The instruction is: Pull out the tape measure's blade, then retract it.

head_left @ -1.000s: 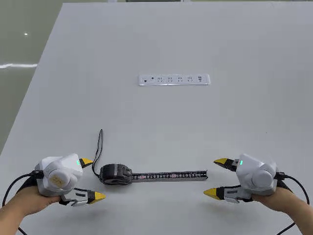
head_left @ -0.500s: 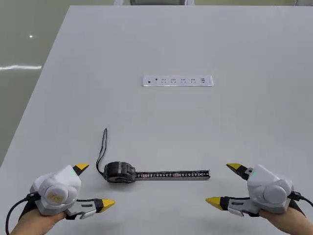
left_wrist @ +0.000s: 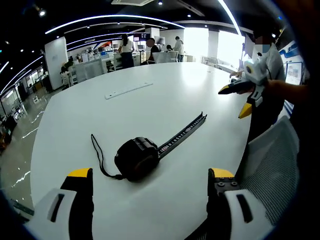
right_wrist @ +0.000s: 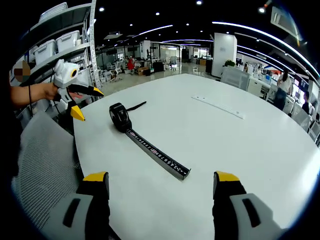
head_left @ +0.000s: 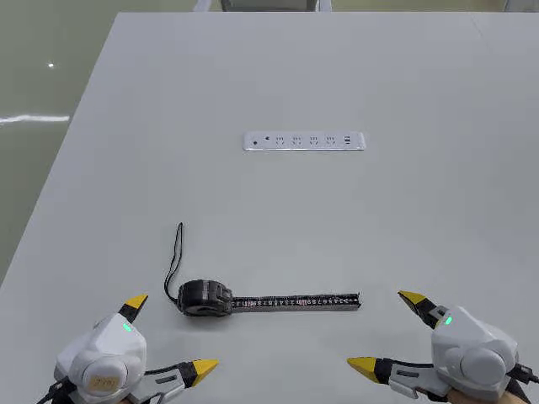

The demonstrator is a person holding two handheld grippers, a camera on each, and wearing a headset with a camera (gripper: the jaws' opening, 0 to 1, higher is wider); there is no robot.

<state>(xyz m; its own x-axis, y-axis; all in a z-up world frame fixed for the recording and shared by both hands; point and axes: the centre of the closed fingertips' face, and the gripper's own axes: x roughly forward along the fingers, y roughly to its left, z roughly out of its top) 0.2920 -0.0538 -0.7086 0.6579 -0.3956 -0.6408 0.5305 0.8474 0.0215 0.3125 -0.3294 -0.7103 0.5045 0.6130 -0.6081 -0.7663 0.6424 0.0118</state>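
Blade (head_left: pixel 295 301) lies drawn from the tape (head_left: pixel 203 297), lower centre on the counter (head_left: pixel 295 210); I judge pulling done, retraction left. My left claw (head_left: pixel 171 333) and right claw (head_left: pixel 386 330) gape empty, flanking it.

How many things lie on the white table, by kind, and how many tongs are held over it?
Tape measure, blade out: 1
Power strip: 1
Tongs, both open: 2 (left tongs, right tongs)
Total: 4
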